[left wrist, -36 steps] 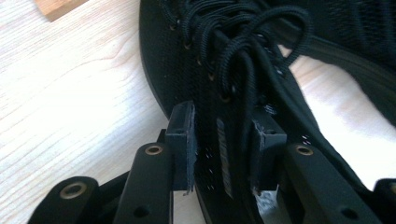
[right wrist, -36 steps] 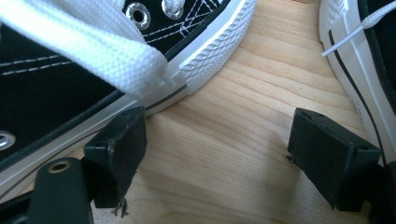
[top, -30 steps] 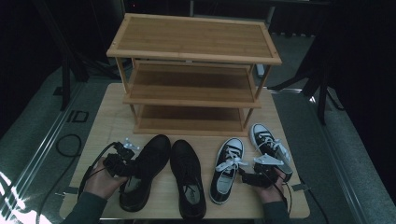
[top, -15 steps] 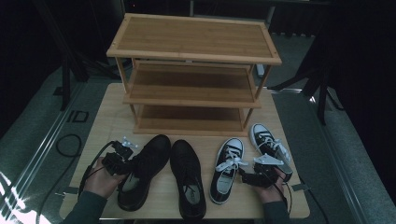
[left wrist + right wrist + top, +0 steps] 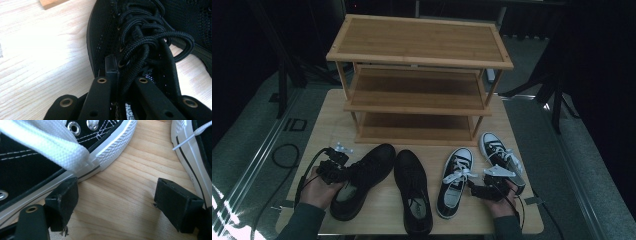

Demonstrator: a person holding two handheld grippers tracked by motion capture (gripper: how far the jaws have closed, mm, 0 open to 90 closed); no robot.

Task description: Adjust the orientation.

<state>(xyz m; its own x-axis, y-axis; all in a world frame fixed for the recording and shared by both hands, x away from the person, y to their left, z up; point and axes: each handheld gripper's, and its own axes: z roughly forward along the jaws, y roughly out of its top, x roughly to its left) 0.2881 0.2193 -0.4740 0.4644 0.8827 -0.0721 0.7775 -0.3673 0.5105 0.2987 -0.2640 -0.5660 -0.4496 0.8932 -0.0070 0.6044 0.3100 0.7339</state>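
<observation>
The left gripper (image 5: 117,82) has just clenched on the laces of the black mesh shoe (image 5: 362,185) near the table's (image 5: 322,120) front left corner. The right gripper (image 5: 115,205), released, rests between two canvas sneakers (image 5: 454,182), shown close in its view

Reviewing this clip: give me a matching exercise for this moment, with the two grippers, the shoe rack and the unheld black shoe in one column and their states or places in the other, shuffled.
Column one:
1. left gripper
2. right gripper
3. wooden shoe rack
4. right-hand black shoe

Column two:
A. stands at the far side of the table, shelves bare
B. jaws open over bare wood between the two sneakers
C. lies on the table between the gripped black shoe and the sneakers
D. jaws shut on the side of the left-hand black shoe by its laces

Pairs: 1-D, 2-B, 3-A, 4-C
</observation>
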